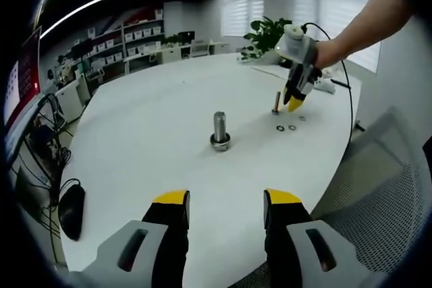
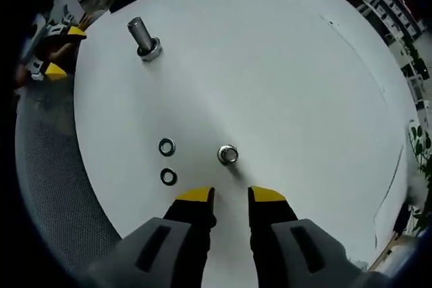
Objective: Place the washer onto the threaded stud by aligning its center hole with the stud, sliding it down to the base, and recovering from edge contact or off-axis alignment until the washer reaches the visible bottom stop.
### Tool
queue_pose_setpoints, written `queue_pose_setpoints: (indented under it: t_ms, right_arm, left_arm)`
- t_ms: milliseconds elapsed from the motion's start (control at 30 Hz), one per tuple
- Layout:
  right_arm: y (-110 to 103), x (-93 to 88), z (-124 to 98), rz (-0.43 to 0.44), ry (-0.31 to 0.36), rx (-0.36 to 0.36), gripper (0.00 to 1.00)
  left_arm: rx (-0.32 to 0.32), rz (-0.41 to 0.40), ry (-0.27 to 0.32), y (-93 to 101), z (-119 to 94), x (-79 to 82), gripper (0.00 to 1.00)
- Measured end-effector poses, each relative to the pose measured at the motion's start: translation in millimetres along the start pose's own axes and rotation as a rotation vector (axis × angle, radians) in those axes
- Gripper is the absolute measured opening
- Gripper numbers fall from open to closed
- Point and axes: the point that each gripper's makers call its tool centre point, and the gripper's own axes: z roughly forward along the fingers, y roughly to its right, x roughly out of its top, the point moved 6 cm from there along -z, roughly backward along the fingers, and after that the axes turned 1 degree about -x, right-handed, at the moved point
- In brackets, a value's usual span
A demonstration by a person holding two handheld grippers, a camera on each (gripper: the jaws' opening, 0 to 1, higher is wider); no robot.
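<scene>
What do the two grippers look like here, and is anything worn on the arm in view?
Both grippers have grey bodies with slotted jaw arms, black fingers and yellow tips: left gripper, right gripper. In the left gripper view, the right gripper carries a pale housing on top with a black cable trailing from it. The person's forearm is bare, no sleeve visible.

Two loose washers point(image 2: 167, 146) flat beside upright stud point(image 2: 228, 155)

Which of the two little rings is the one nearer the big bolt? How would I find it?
Start on the white round table and find the small stud just ahead of the right gripper. Two washers lie beside it, apart from each other. Yours is the farther washer, on the large bolt's side; the other washer lies closer to the gripper.
</scene>
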Motion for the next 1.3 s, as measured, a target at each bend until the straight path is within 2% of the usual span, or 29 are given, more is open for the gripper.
queue_pose_setpoints:
  t_ms: [500,633,900,1000,1300]
  right_arm:
    - [-13,-30.1,4,0.045,-0.041,0.025,0.24]
    - [-16,-34.5,4,0.087,-0.035,0.040,0.24]
    - [-18,-37.3,5,0.100,-0.019,0.030,0.23]
    - [-18,-38.1,5,0.072,-0.010,0.024,0.22]
    - [-19,-36.1,6,0.042,-0.046,0.031,0.21]
  left_arm:
    - [-0.011,0.006,-0.002,1.3,1,0.4,0.42]
    - [-0.012,0.016,-0.005,1.6,1,0.5,0.42]
    - [-0.020,0.009,-0.003,2.6,2,0.3,0.43]
    - [-0.020,0.012,-0.004,2.8,2,0.4,0.42]
    - [-0.017,0.017,-0.005,2.5,2,0.5,0.42]
